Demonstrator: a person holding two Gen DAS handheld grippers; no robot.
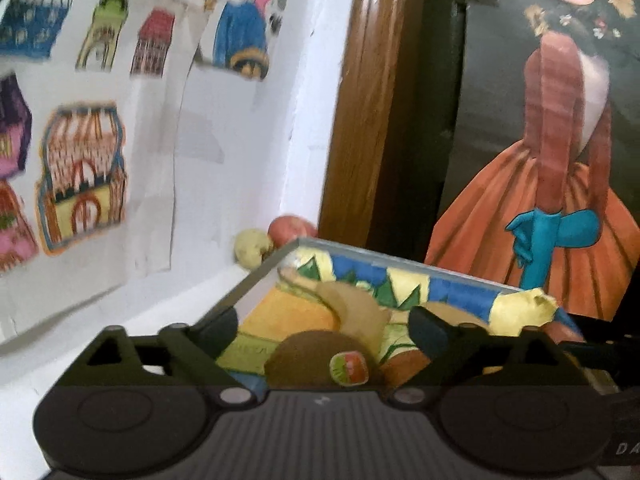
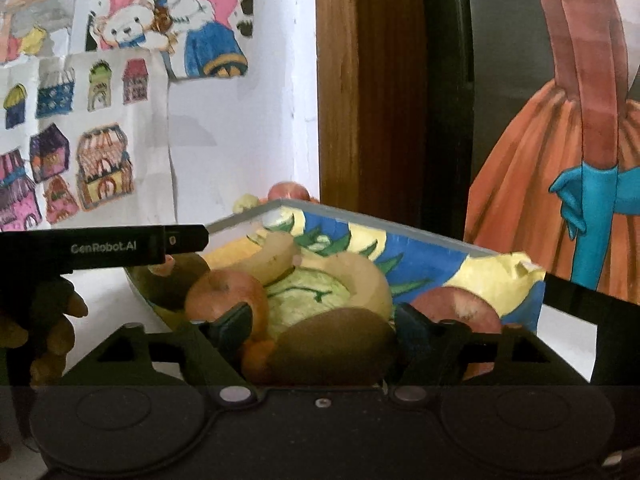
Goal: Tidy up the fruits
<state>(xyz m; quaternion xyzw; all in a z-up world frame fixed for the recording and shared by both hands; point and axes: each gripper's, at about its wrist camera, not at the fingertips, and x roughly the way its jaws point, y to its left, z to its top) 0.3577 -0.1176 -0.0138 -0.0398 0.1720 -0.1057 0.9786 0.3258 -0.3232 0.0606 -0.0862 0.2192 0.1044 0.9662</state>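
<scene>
A shallow tray with a painted blue, yellow and green lining [image 2: 400,236] holds the fruit. Inside it, a brown fuzzy kiwi [image 2: 336,350] lies between the spread right tongs [image 2: 320,330]. In the tray's near part, a stickered brown kiwi [image 1: 316,360] lies between the spread left tongs [image 1: 322,330].

I see the box [image 2: 400,236] standing on the table [image 2: 108,284], close to the wall [image 2: 240,152]. In it lie a kiwi [image 2: 336,344] nearest me, bananas [image 2: 360,276] behind it and apples [image 2: 224,292] at either side. Two more fruits [image 1: 272,240] sit behind the box's far corner.
</scene>
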